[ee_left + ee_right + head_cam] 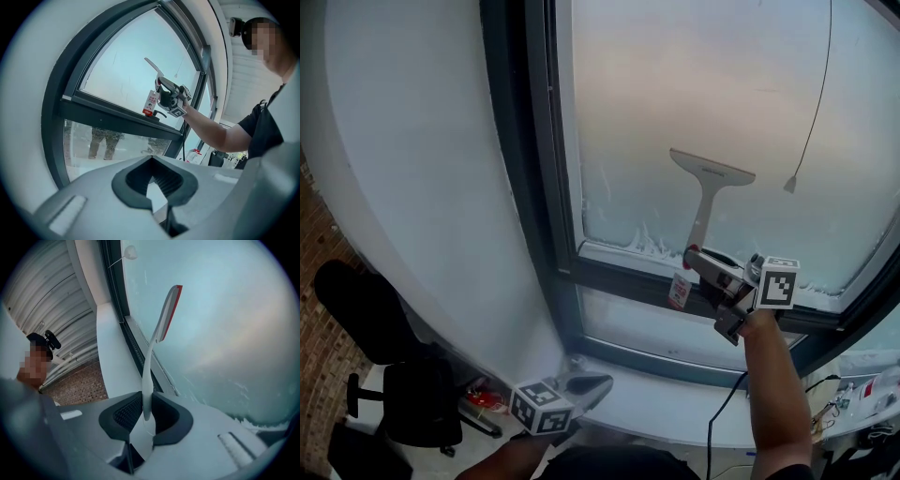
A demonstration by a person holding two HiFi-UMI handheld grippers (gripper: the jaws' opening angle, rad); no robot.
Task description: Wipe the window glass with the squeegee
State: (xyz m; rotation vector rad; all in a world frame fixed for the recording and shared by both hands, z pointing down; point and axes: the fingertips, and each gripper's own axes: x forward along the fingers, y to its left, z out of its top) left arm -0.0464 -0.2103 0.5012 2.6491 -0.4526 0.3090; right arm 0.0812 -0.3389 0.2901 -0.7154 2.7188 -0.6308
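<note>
A white squeegee (709, 183) with a red rubber edge (161, 317) stands upright with its blade high against the frosted window glass (712, 75). My right gripper (701, 261) is shut on the lower end of the squeegee's handle, just above the dark window frame (628, 277). In the right gripper view the handle runs up out of the right gripper (146, 414) between the pads. My left gripper (592, 383) hangs low by the white sill (675, 405), shut and holding nothing. The left gripper view shows the left gripper (151, 158) aimed at the window, with the squeegee (152, 67) and right gripper (165, 92) far off.
A red and white tag (680, 291) hangs by the black window handle (159, 114). A blind cord with a pull (790, 184) dangles at the right. A black office chair (412, 398) stands lower left, and a cable (722, 412) lies on the sill. Foam clings along the glass's bottom edge (652, 246).
</note>
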